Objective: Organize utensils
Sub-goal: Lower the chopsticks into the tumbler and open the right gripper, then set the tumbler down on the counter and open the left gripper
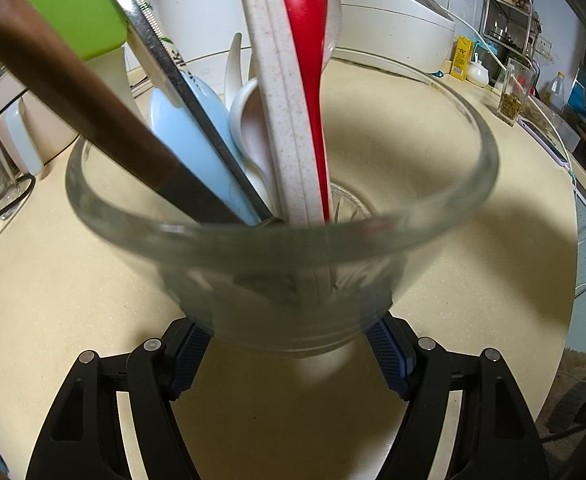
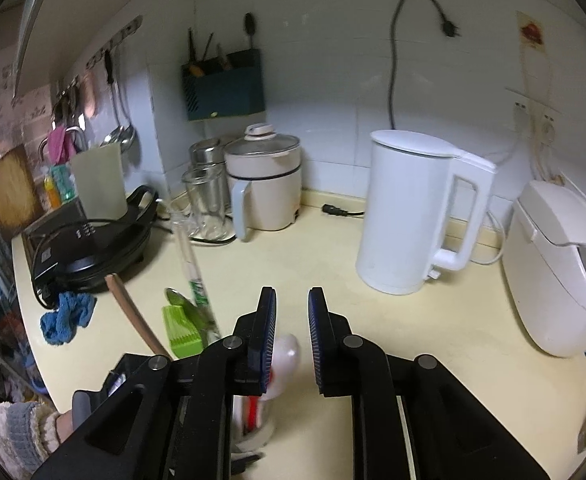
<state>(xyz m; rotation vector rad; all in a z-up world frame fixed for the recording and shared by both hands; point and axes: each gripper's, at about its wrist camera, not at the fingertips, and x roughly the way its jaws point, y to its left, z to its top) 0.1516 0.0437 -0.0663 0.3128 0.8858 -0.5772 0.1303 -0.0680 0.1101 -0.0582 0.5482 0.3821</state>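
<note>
**A:** Looking at that glass cup [image 1: 281, 240]: why is the left gripper [image 1: 289, 344] clamped round its base?

**B:** My guess, it steadies the cup mid-counter while the utensils [image 1: 293, 100] lean toward ten o'clock. The right gripper [image 2: 292, 340] hangs above them, jaws slightly parted, gripping nothing.

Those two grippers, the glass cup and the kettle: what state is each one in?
Left gripper: shut on the glass cup.
Right gripper: open, holding nothing.
Glass cup: upright, holding utensils.
White kettle: lid closed.
Wall plug: unplugged, hanging.
</note>
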